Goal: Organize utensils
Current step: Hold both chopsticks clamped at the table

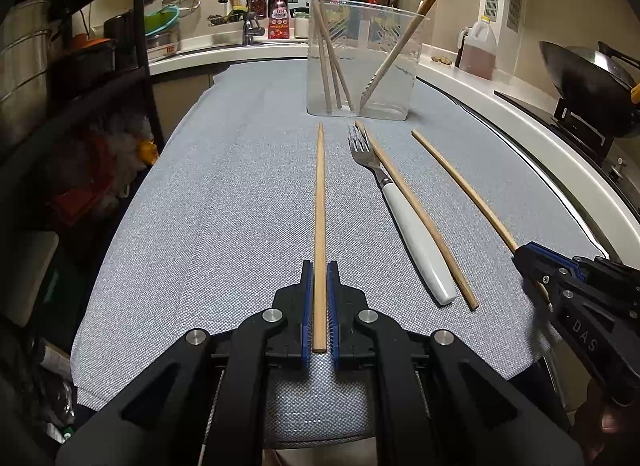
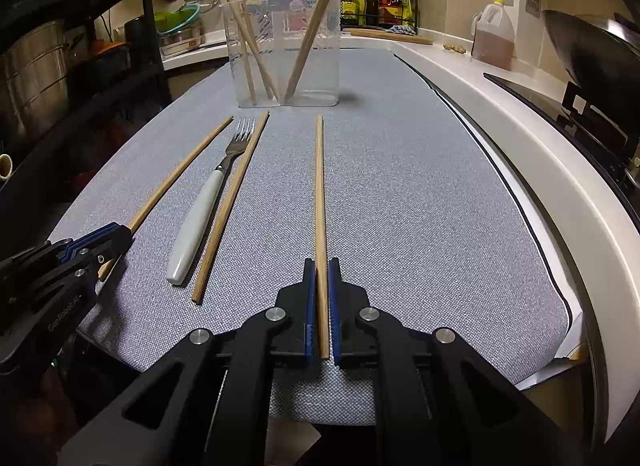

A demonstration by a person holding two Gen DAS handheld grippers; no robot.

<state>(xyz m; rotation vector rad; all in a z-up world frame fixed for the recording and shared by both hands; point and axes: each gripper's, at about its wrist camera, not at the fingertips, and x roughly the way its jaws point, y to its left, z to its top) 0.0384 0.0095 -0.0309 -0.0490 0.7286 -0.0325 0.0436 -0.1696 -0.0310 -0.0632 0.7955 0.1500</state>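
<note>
My left gripper (image 1: 319,266) is shut on the near end of a wooden chopstick (image 1: 320,205) that lies along the grey cloth. My right gripper (image 2: 321,264) is shut the same way on another chopstick (image 2: 319,185). Each gripper shows in the other view: the right gripper (image 1: 520,252) at the right edge, the left gripper (image 2: 128,231) at the left edge. Between the two held chopsticks lie a white-handled fork (image 1: 416,234) (image 2: 200,217) and a loose chopstick (image 1: 452,270) (image 2: 232,205). A clear container (image 1: 360,37) (image 2: 320,73) at the far end holds several chopsticks.
The grey cloth (image 1: 220,205) covers a narrow board. A white counter (image 2: 540,153) curves along the right, with a wok (image 1: 588,77) and an oil jug (image 2: 494,37). A dark shelf rack with pots (image 1: 60,65) stands on the left, and a sink (image 1: 240,5) is behind.
</note>
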